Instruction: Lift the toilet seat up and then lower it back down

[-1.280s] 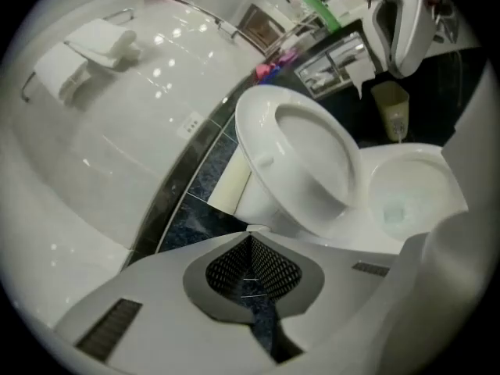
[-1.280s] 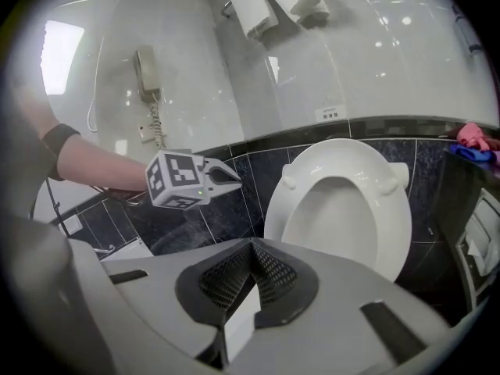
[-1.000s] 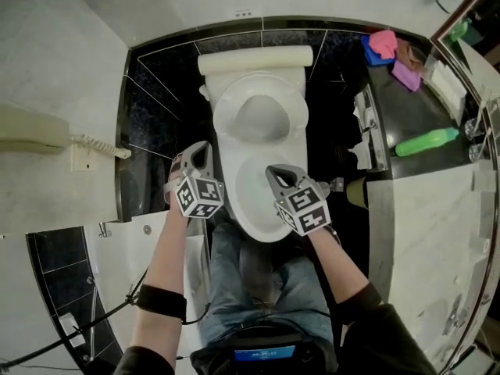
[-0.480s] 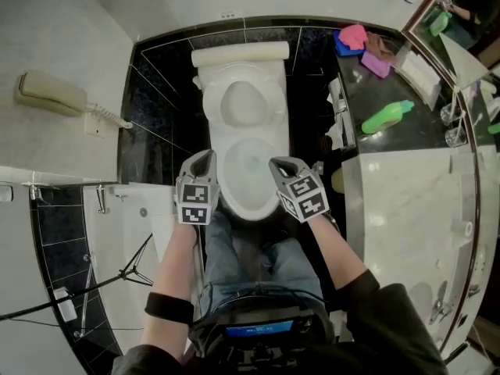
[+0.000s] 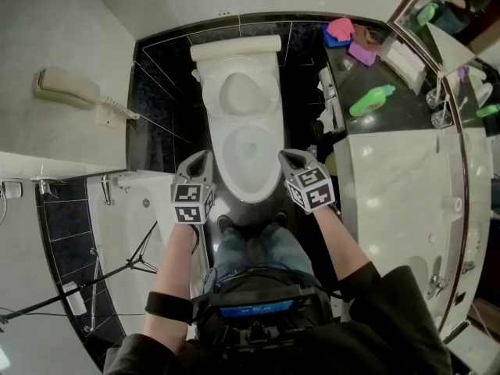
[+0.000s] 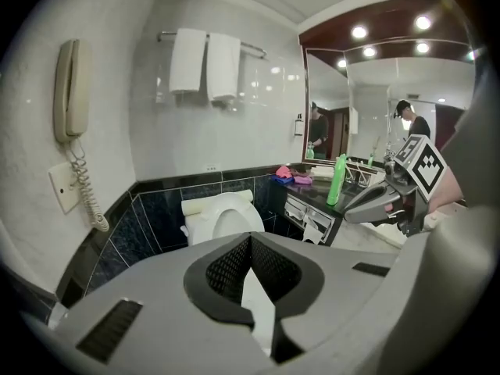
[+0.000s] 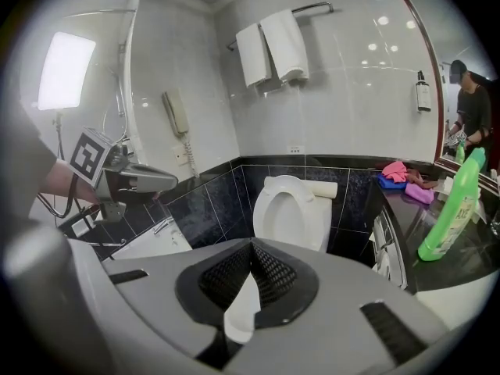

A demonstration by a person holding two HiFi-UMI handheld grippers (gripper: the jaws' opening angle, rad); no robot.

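The white toilet (image 5: 242, 123) stands against the black tiled wall. Its seat (image 5: 241, 92) is raised and leans back on the tank; the open bowl (image 5: 248, 156) lies below it. The upright seat (image 7: 291, 205) also shows in the right gripper view, and the seat (image 6: 225, 217) in the left gripper view. My left gripper (image 5: 202, 158) hovers at the bowl's left side and my right gripper (image 5: 287, 157) at its right side. Both are shut, hold nothing and touch nothing. The left gripper (image 6: 250, 239) and the right gripper (image 7: 251, 245) both point at the toilet.
A dark counter (image 5: 383, 127) at the right carries a green bottle (image 5: 372, 100) and coloured cloths (image 5: 350, 39). Toilet paper (image 5: 328, 119) hangs on its side. A wall phone (image 5: 69, 89) is at the left, a white tub (image 5: 129, 209) beside it. The person's legs (image 5: 254, 244) stand before the bowl.
Both grippers have drawn back from the bowl toward the person; the right one no longer hangs over the rim. The seat has stayed raised.
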